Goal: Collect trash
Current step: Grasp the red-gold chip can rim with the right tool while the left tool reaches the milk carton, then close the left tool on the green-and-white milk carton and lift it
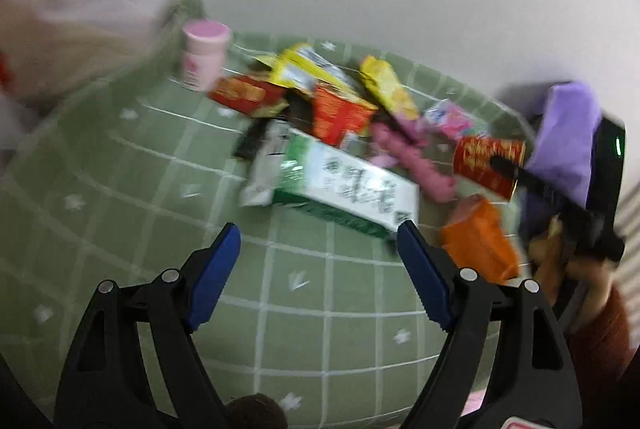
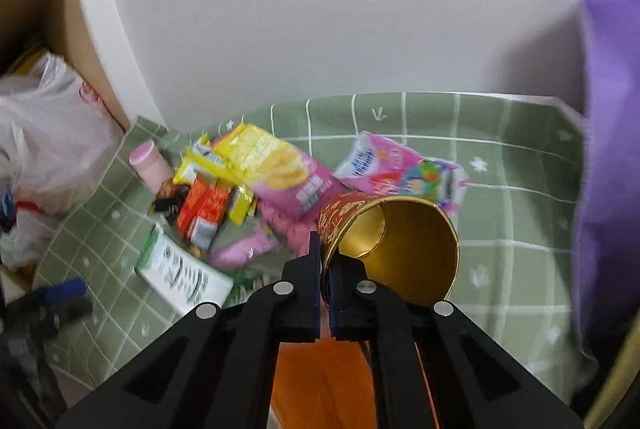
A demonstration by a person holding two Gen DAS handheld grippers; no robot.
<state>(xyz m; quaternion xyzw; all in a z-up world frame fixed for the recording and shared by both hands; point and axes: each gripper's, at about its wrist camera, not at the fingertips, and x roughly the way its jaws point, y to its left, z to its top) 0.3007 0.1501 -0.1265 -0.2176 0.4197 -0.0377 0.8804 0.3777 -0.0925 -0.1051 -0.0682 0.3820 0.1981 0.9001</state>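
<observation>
pinching the rim of the red-and-gold cup (image 2: 384, 233), the right tool (image 2: 326, 265) is clamped shut to lift it; the left tool (image 1: 318, 249) gapes empty near the green carton (image 1: 344, 185).

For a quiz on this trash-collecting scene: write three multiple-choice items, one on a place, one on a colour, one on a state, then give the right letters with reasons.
1. Where does the pink-lidded bottle stand?
A. at the pile's far left edge, near the plastic bag
B. inside the cup
C. on the purple cloth

2. What colour is the inside of the red cup?
A. white
B. gold
C. blue

3. How does the right tool stand?
A. wide open above the table
B. shut on the cup's rim
C. shut on the green-and-white carton

Answers:
1 A, the bottle is upright on the green tablecloth beside the bag.
2 B, the right wrist view looks into the cup's shiny gold interior.
3 B, its pads pinch the cup wall, one inside and one outside.
</observation>
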